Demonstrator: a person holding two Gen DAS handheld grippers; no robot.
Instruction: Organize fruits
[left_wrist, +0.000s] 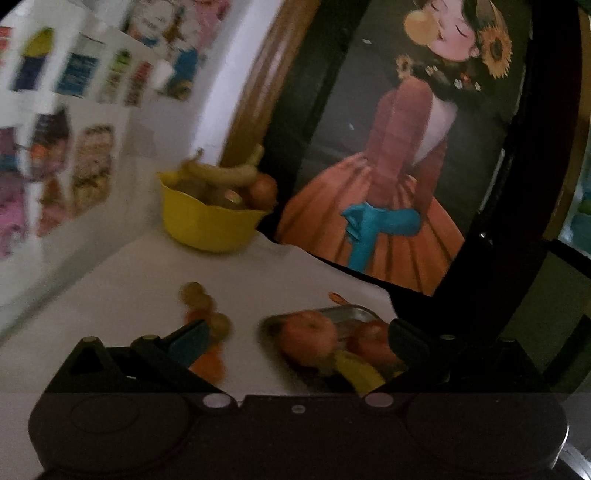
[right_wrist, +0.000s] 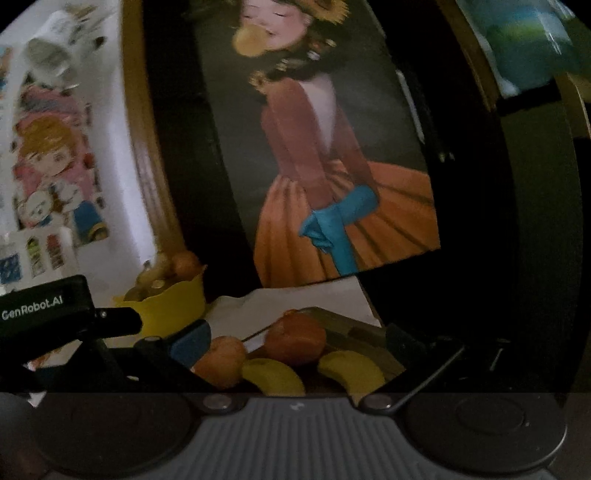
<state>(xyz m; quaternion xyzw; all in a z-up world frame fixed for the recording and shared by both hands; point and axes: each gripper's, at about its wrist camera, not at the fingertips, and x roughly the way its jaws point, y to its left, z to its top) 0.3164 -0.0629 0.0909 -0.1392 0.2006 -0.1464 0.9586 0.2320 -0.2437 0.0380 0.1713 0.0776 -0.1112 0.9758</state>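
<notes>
A yellow bowl holding bananas and round fruit stands at the back of the white table; it also shows in the right wrist view. A metal tray holds orange fruits and a yellow banana. Loose small round fruits lie on the table to the left. My left gripper is open above the tray's near edge. My right gripper is open over the tray, with oranges and two yellow bananas between its fingers. The left gripper's body shows at left.
A large framed painting of a girl in an orange dress leans behind the table. A white wall with stickers runs along the left. The table's right edge lies by the dark frame.
</notes>
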